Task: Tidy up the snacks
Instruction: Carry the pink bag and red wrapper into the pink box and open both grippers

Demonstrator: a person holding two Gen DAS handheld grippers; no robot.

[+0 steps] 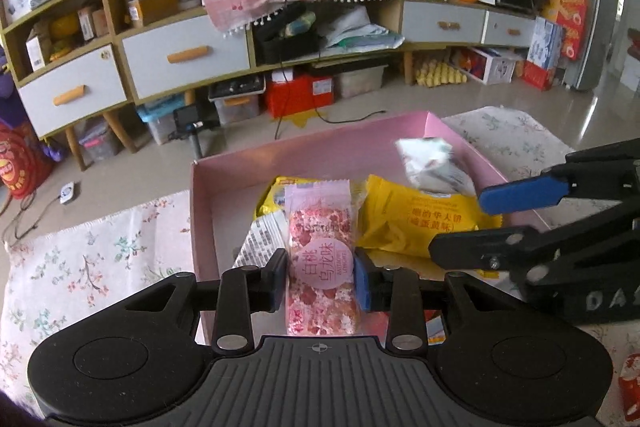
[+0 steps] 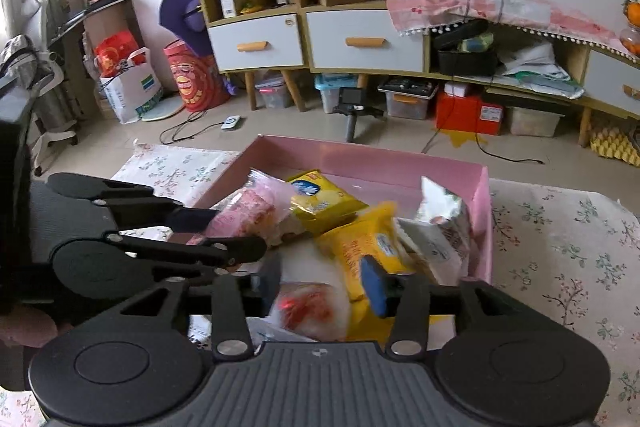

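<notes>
Left gripper (image 1: 320,277) pads flank the pink floral-print snack packet (image 1: 320,259) over the shallow pink cardboard box (image 1: 204,211); grip unclear, lower before letting go. Right gripper (image 2: 326,285) spread, empty.

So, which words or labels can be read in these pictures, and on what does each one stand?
"白桃乌龙味": round pink sticker on the pink snack packet.
"DA", cut off at the picture's edge: body of the right gripper.
Yellow snack packet: red print, too blurred to read surely.
Silver packet, red bag, floor boxes: too small or blurred.
</notes>
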